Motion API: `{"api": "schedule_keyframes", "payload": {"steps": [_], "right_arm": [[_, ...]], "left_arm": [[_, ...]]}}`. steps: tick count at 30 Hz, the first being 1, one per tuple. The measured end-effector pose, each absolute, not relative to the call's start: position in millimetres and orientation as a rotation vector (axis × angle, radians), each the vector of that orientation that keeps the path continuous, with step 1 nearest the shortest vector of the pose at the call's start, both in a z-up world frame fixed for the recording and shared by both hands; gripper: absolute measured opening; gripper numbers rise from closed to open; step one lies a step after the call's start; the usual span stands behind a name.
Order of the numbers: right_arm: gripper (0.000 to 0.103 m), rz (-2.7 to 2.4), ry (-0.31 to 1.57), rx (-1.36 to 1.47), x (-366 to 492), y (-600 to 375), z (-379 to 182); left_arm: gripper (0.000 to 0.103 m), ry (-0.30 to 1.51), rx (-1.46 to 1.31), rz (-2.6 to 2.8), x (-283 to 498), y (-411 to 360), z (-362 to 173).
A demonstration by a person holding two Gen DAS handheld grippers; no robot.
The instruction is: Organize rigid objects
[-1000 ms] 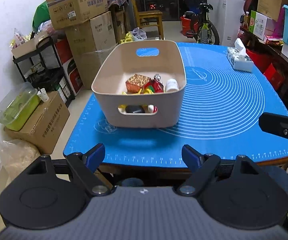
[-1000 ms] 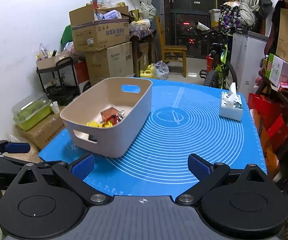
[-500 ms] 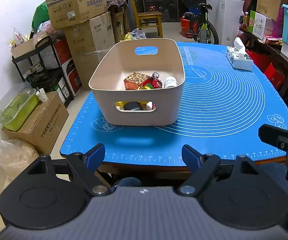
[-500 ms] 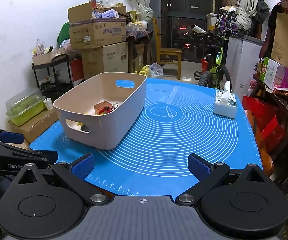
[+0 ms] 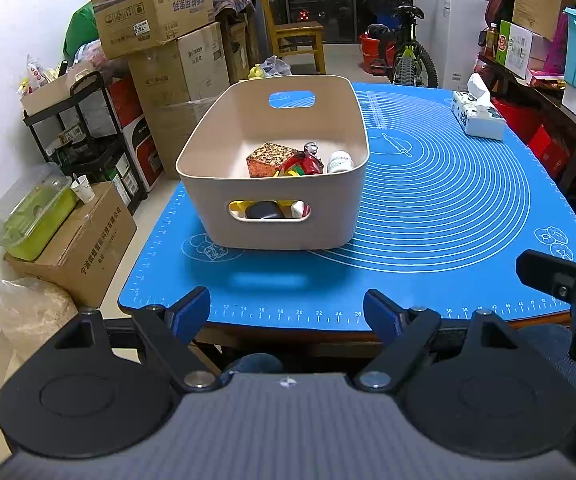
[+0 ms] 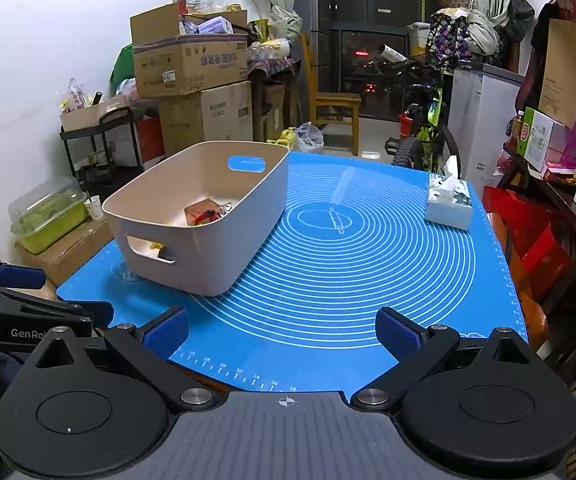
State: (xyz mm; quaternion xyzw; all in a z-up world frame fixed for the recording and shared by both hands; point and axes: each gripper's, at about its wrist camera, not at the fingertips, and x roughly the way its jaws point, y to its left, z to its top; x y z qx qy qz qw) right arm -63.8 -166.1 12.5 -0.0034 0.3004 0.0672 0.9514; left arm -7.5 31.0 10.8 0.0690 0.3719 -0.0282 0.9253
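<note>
Beige plastic bin [image 5: 276,184] with cut-out handles sits on the left part of a blue silicone baking mat [image 5: 440,208], near the mat's front edge. Inside the bin, at the near end: patterned brown-gold box [image 5: 269,159], red toy figure [image 5: 306,162] just right of it, small white bottle [image 5: 340,161] against the right wall, yellow pieces underneath; a black rounded item [image 5: 263,211] shows through the near handle slot. White tissue box [image 5: 478,116] stands at the mat's far right, well apart from the bin. Left gripper [image 5: 286,312] hangs off the table's near edge, jaws spread wide, nothing between the blue pads, aimed at the bin. Right gripper [image 6: 282,334] also at the near edge, jaws wide apart and empty, bin to its front-left [image 6: 208,216]. Each gripper shows at the edge of the other's view. Background: stacked cardboard boxes [image 5: 156,12], wooden chair [image 6: 334,100], bicycle [image 5: 408,52].
</note>
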Motion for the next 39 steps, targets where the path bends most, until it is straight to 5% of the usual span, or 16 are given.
{"api": "schedule_keyframes", "payload": {"steps": [39], "right_arm": [[0.099,0.104,0.636,0.01,-61.8,-170.4,7.6]], "left_arm": [[0.084,0.756,0.132,-0.06,-7.3,33.5,12.3]]}}
